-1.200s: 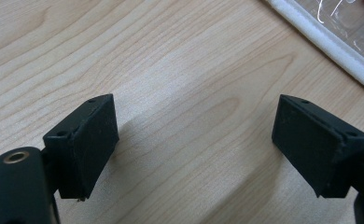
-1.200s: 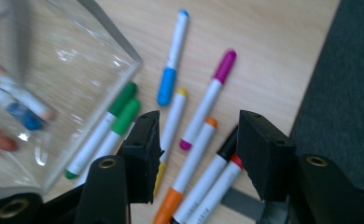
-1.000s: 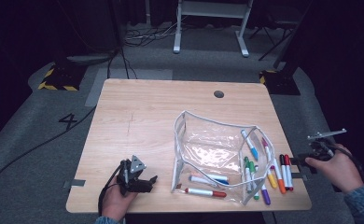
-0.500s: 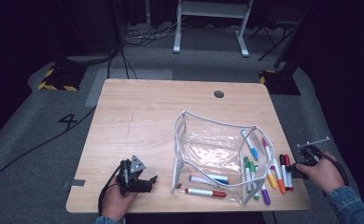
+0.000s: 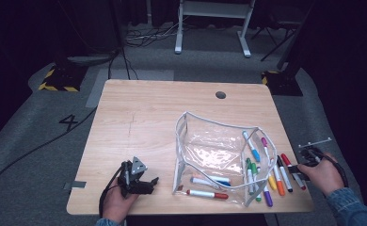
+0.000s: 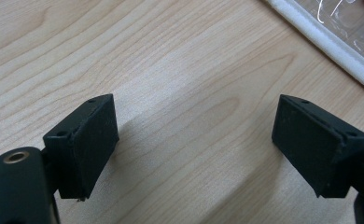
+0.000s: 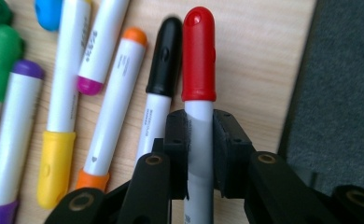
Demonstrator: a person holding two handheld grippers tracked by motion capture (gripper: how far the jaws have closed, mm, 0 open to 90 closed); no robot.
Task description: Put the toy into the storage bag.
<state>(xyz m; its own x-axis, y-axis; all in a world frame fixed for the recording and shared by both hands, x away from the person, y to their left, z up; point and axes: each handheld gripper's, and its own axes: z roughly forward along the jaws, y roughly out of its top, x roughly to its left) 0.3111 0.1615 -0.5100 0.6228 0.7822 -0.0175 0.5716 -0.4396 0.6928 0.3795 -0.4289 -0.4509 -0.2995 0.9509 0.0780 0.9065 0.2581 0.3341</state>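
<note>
Now your right gripper (image 7: 199, 154) has just closed its jaws onto the white barrel of the red marker (image 7: 199, 60), which lies at the table's (image 5: 139, 117) right edge beside the black marker (image 7: 164, 65), long axis in line with the jaws, cap pointing away from you. Your left gripper (image 6: 194, 149) rests wide open over bare wood, holding nothing. The red marker's near end is hidden behind the jaws.

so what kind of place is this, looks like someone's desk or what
More likely a lab or recording studio than a home desk: a lone wooden table on grey carpet, black curtains around it, a number four taped on the floor, hazard-striped stand feet and loose cables behind.
</note>
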